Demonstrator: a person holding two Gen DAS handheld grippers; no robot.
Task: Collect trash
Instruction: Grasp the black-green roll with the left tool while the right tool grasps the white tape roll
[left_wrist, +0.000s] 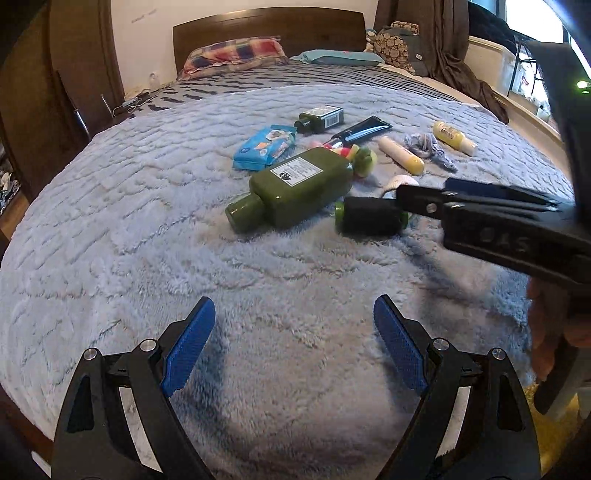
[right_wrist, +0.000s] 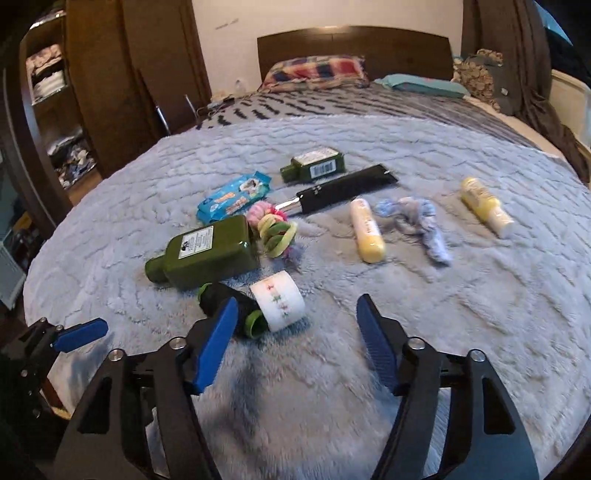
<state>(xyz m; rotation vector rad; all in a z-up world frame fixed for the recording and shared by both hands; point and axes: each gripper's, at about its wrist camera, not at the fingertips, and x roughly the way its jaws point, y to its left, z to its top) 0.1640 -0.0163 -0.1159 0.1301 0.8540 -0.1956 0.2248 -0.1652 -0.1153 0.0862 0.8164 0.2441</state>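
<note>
Clutter lies on a grey-blue fluffy blanket (left_wrist: 184, 221). It includes a large green bottle (left_wrist: 295, 192) (right_wrist: 207, 254), a small green bottle (right_wrist: 314, 164), a black tube (right_wrist: 343, 188), a blue wipes pack (right_wrist: 234, 195), two yellow tubes (right_wrist: 367, 230) (right_wrist: 485, 206) and a black roll with green ends (left_wrist: 369, 216) (right_wrist: 229, 306). A white paper roll (right_wrist: 280, 304) lies against the black roll. My left gripper (left_wrist: 295, 343) is open over bare blanket, short of the pile. My right gripper (right_wrist: 297, 339) is open just before the two rolls, nothing between its fingers.
Coloured hair ties (right_wrist: 273, 230) and a crumpled blue cloth (right_wrist: 417, 221) lie among the bottles. Pillows (right_wrist: 314, 72) and a dark headboard stand at the far end. A wooden wardrobe (right_wrist: 110, 92) is on the left, and hanging dark fabric (left_wrist: 454, 55) on the right.
</note>
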